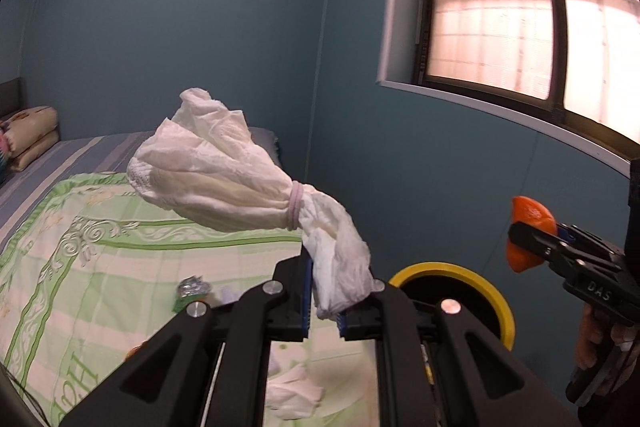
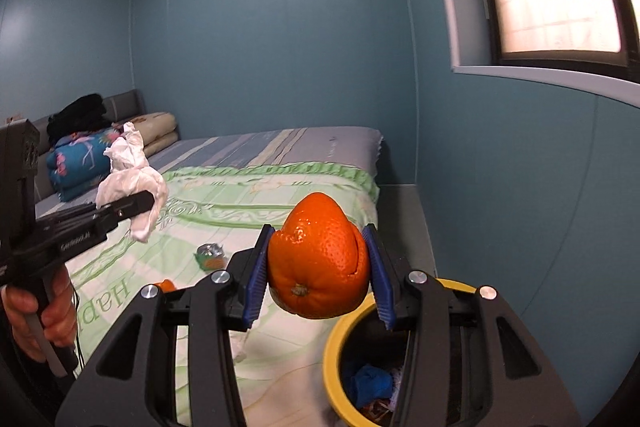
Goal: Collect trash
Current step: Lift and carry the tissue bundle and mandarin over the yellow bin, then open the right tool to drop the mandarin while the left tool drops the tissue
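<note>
Between my left gripper's (image 1: 326, 301) pinched-together fingers hangs a white tissue bundle (image 1: 224, 179), tied with a pink band, lifted above the green bedspread (image 1: 80, 247). Just right of the gripper I see the yellow-rimmed bin (image 1: 452, 273), and farther right my right gripper (image 1: 524, 243) clamps orange peel (image 1: 532, 215). A crumpled tissue (image 1: 294, 397) and a foil wrapper (image 1: 192, 291) lie on the bedspread. On the right wrist view, the blue pads (image 2: 258, 275) squeeze the peel above the bin's rim, beside the bed.
</note>
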The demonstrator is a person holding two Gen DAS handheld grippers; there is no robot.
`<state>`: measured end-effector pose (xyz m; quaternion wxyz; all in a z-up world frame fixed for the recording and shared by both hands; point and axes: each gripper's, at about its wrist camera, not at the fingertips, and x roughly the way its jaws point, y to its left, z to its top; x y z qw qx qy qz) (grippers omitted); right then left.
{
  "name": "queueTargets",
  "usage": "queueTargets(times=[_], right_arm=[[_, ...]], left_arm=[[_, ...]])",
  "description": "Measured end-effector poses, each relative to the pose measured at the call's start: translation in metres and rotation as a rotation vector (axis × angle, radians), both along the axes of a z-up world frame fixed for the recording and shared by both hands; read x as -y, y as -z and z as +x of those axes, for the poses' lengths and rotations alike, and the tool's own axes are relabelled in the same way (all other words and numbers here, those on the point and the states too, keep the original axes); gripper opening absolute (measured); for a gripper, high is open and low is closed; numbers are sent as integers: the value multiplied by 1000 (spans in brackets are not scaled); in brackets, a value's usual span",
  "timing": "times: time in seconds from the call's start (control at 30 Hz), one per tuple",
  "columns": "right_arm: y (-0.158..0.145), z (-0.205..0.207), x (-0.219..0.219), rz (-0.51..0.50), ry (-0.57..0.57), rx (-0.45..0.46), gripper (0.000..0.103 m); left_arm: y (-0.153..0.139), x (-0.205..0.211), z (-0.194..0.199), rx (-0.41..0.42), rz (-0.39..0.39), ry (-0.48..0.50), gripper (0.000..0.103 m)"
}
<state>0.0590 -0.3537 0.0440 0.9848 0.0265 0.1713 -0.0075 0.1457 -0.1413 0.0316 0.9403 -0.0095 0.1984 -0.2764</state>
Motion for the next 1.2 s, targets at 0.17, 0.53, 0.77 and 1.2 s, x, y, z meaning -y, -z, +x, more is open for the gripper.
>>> queueTargets(times=[0.17, 0.53, 0.77, 1.2], right_arm=[[3, -10, 21, 15, 56, 8, 42], [23, -20, 71, 51, 159, -14, 42], [42, -16, 93, 83, 214, -59, 42], [78, 1, 131, 134, 287, -144, 42]], left_arm=[[-1, 37, -7, 2, 15, 69, 8], [19, 103, -6, -30, 64, 184, 8], [35, 136, 1, -66, 79, 233, 8], [81, 186, 29, -195, 100, 291, 8]])
